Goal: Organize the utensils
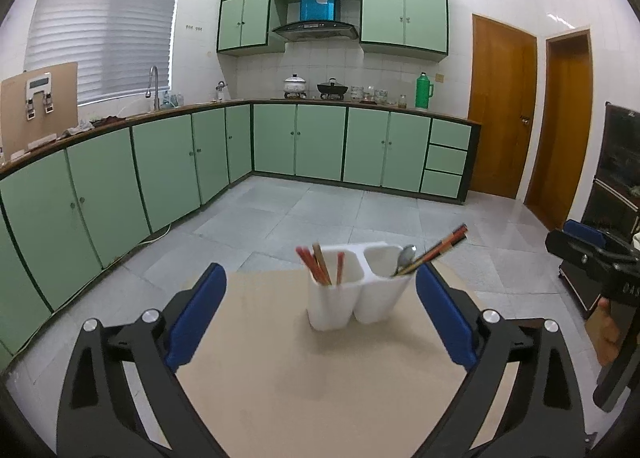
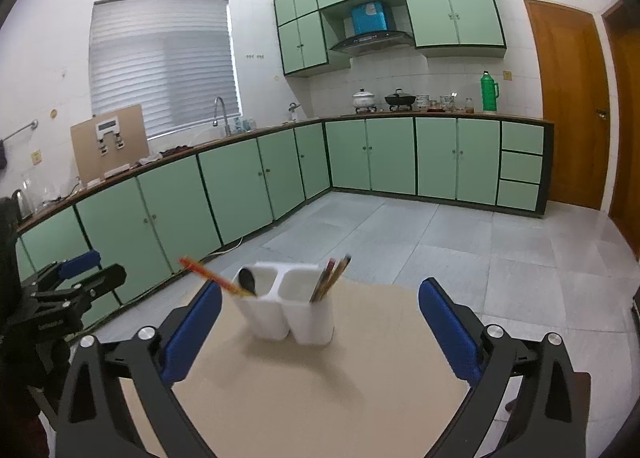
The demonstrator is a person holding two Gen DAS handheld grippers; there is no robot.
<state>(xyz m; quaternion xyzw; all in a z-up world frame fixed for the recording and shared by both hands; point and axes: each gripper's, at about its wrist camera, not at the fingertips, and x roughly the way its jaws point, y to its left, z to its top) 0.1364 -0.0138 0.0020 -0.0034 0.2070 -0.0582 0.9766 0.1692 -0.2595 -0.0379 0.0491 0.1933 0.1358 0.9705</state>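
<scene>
Smooth white two-compartment plastic holder [image 1: 354, 290]

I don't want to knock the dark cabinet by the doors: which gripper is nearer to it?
Right. The right gripper is close beside the dark cabinet; the left gripper is farther off, beyond the right one.

White holder [image 1: 352, 298]; red and tan chopsticks [image 1: 320, 268]; beige table [image 1: 320, 386]; blue gripper pads [image 1: 196, 314]; pale green cabinets [image 1: 168, 165].
</scene>
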